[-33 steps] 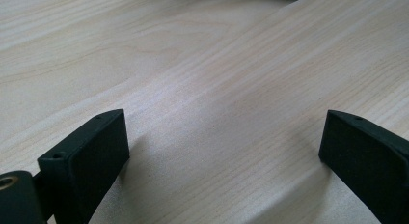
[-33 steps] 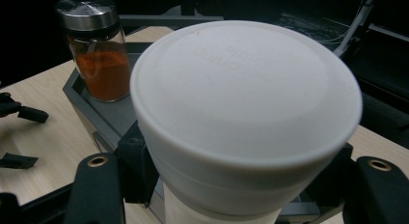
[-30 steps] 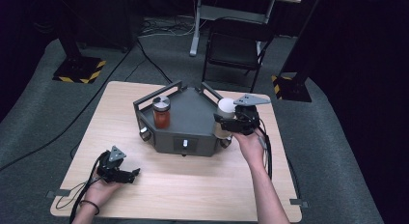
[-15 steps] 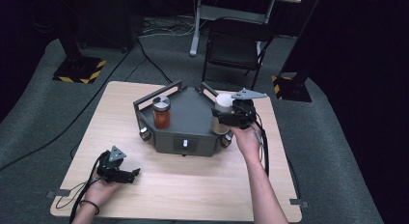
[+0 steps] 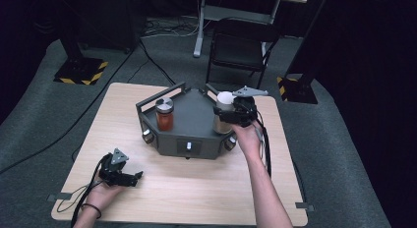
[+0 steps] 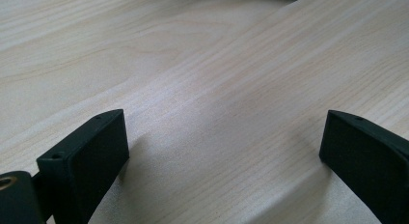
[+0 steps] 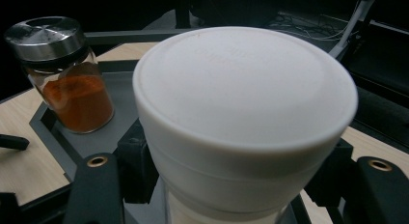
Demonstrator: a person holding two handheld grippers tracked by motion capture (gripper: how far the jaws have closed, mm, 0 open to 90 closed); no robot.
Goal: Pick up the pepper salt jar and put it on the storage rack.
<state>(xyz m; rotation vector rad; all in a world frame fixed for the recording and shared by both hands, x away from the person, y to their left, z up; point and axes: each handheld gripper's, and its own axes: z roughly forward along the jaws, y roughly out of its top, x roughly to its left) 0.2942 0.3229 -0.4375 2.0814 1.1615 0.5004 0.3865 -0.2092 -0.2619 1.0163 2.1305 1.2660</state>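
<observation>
Here, in the high view, a pale wooden counter (image 5: 196, 188) carries a dark grey, angular tray (image 5: 189, 122) with raised rails and round knobs along its front face. The right gripper (image 5: 231, 115) is closed on a white-capped jar (image 5: 223, 112) that stands upright at the tray's right side; the jar's lower body is partly masked by the gripper and by the grey plate on top of it. A spice jar (image 5: 164, 114) with a metal lid and orange-red contents stands upright on the tray's left part, well apart from the held jar. The left gripper (image 5: 135, 178) lies low over the counter's near left corner, far from the tray, its jaws spread and holding nothing. In the left gripper view, the two black jaws stand wide apart at the lower corners, both cut off by the frame edge, with bare wood grain of the counter (image 6: 212, 89) between them. In the right gripper view, the white-capped jar (image 7: 246, 113) sits directly between the jaws, which press on its sides just below the broad, smooth white cap; faint embossed lettering on the cap is too soft to read, and the jar's base is cut off at the bottom edge. The spice jar (image 7: 67, 74) stands beyond, to the left, on the tray (image 7: 101, 132).
</observation>
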